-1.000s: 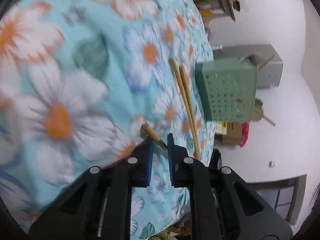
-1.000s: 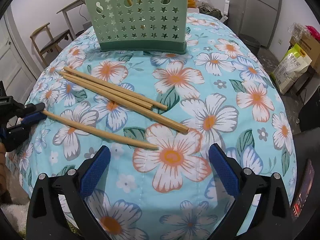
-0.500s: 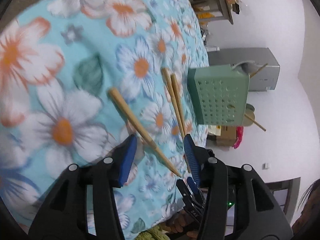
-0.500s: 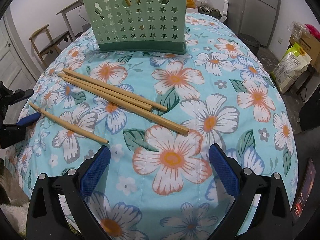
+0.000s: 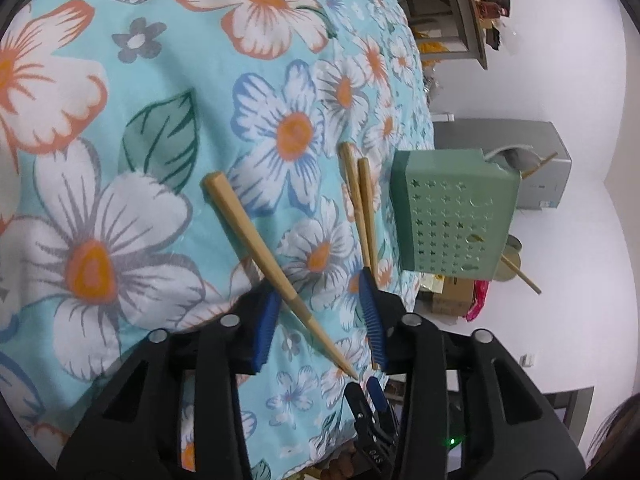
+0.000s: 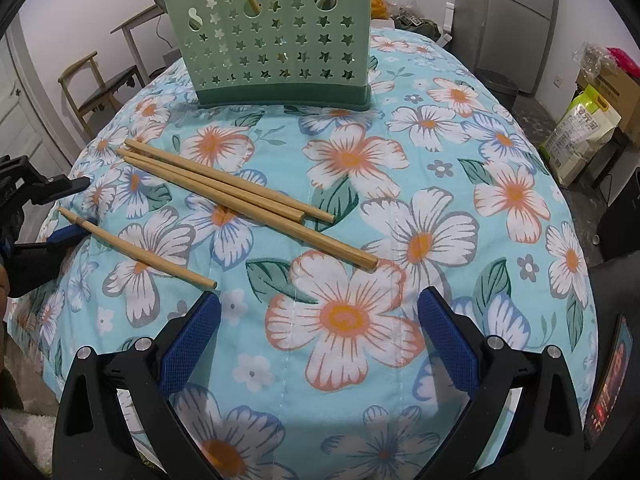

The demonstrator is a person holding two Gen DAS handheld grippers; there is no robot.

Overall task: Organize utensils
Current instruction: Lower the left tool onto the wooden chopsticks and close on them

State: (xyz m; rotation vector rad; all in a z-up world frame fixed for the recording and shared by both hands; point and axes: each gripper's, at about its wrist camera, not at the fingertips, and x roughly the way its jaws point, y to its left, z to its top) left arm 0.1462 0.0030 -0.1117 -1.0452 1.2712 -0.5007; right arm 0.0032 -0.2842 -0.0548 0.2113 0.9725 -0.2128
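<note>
A single bamboo chopstick lies on the floral tablecloth. Its thin end runs between the blue pads of my left gripper, whose jaws are closing; it lies against one pad and clear of the other. From the right wrist the same chopstick shows its tip inside the left gripper at the table's left edge. Three more chopsticks lie side by side mid-table. The green star-punched holder stands upright at the far side. My right gripper hangs open over the cloth, holding nothing.
The cloth-covered table curves down to edges on all sides. A wooden chair stands beyond the far left, a grey fridge at the far right, and bags and boxes sit on the floor to the right. A stick pokes up inside the holder.
A second ago my left gripper was shut on the single chopstick's thin end. It then opened wide and the chopstick slid left on the cloth; the jaws now stand narrower again. The right gripper kept still.
</note>
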